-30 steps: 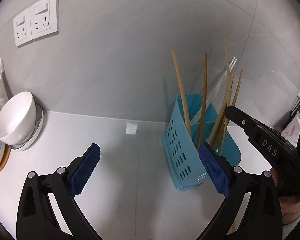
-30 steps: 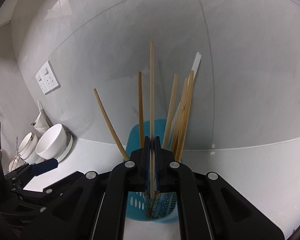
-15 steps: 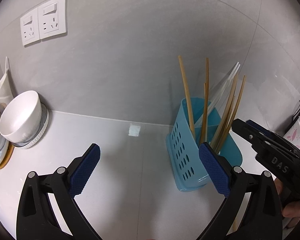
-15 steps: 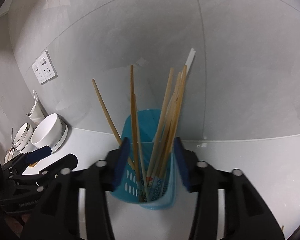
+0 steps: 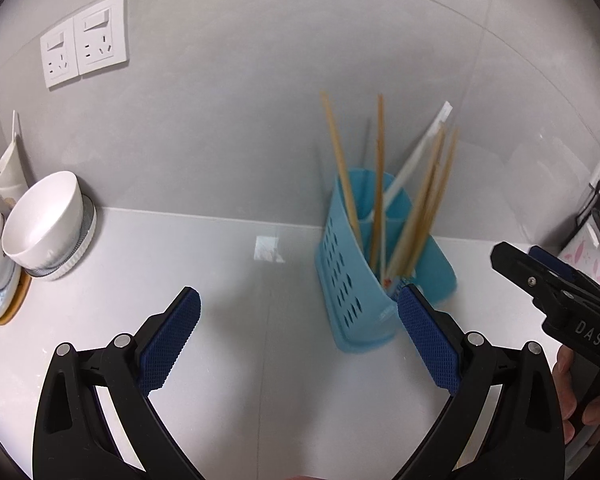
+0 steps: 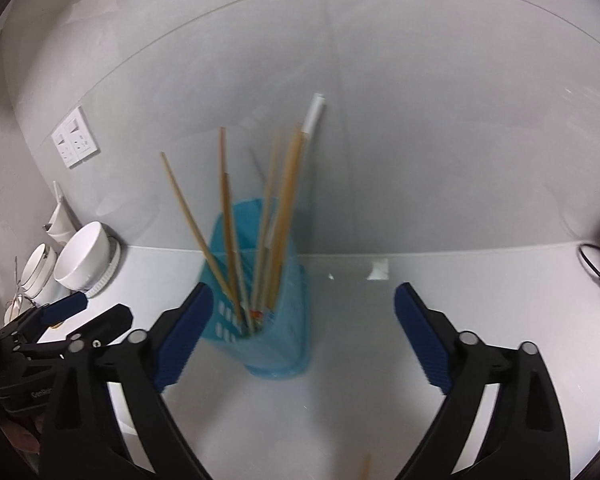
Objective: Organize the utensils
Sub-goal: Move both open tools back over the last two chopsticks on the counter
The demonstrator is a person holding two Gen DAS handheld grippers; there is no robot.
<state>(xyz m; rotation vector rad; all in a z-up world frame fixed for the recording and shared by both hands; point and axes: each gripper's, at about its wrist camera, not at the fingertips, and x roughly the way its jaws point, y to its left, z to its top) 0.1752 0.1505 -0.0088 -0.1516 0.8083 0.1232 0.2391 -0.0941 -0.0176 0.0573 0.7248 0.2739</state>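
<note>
Countertop scene from both wrist cameras. We hold the left gripper (image 5: 298,334) released, jaws spread wide and empty above the white counter (image 5: 236,320); the right gripper (image 6: 300,332) is likewise released and carries nothing. The blue utensil holder (image 5: 352,292) stands near the back wall, just ahead of the left gripper's right pad, and a loose sheaf of wooden chopsticks (image 5: 380,184) leans in it alongside one white utensil (image 6: 314,114). We judge the task well advanced: most sticks visible already sit in the holder. One thin wooden piece (image 6: 366,467) lies at the bottom edge of the right view, cut off by the frame; it may be a chopstick not yet collected, though we cannot tell. Motion blur smears the holder and sticks, so we cannot count them or say which compartment each occupies. Stacked white bowls (image 5: 44,220) at far left are partly cropped
</note>
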